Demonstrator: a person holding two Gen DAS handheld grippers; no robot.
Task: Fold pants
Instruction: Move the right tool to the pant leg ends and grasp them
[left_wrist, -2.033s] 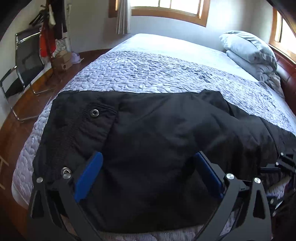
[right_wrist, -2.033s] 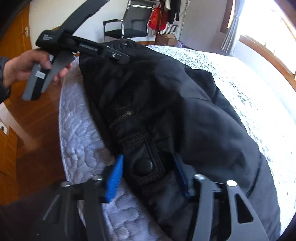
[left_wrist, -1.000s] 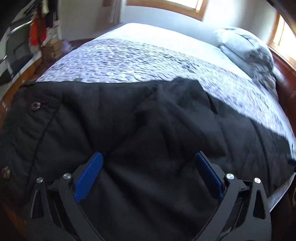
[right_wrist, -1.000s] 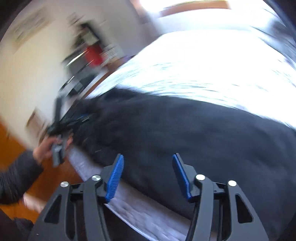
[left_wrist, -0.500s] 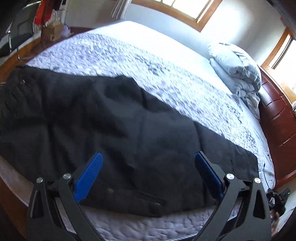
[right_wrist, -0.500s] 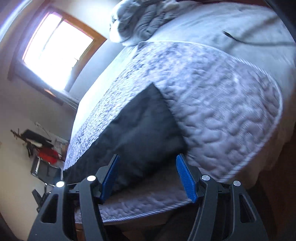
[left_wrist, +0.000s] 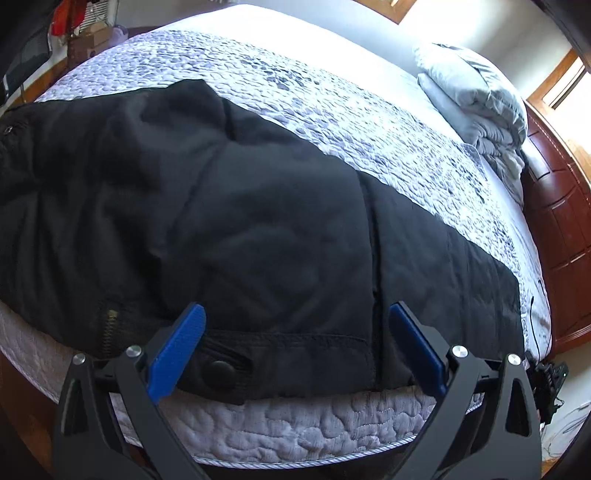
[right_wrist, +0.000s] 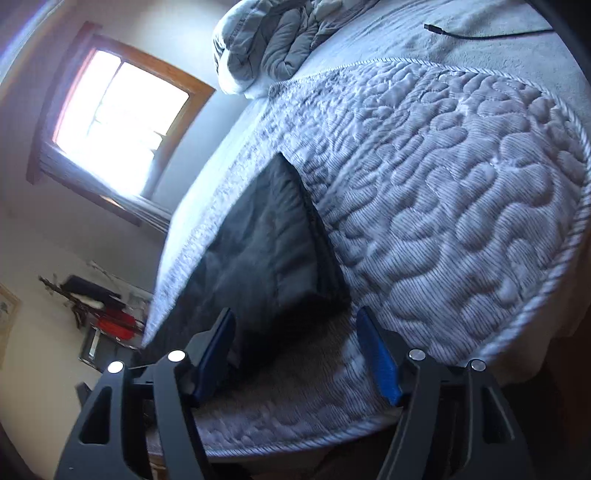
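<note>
Bed: a gray bumpy quilt (left_wrist: 369, 122) covers it.
Pants: black pants (left_wrist: 229, 221) lie flat along the near edge.
Left gripper (left_wrist: 295, 339): fingers spread wide, holding nothing.
Right gripper (right_wrist: 295, 350): fingers spread by the pants' end, holding nothing.

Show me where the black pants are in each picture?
Left wrist: the pants spread across the middle, reaching the bed's near edge, between the open left gripper fingers.
Right wrist: only the leg end shows, a dark wedge at lower centre, just ahead of the open right gripper.
Shared landmark: the folded grey duvet by the headboard.
</note>
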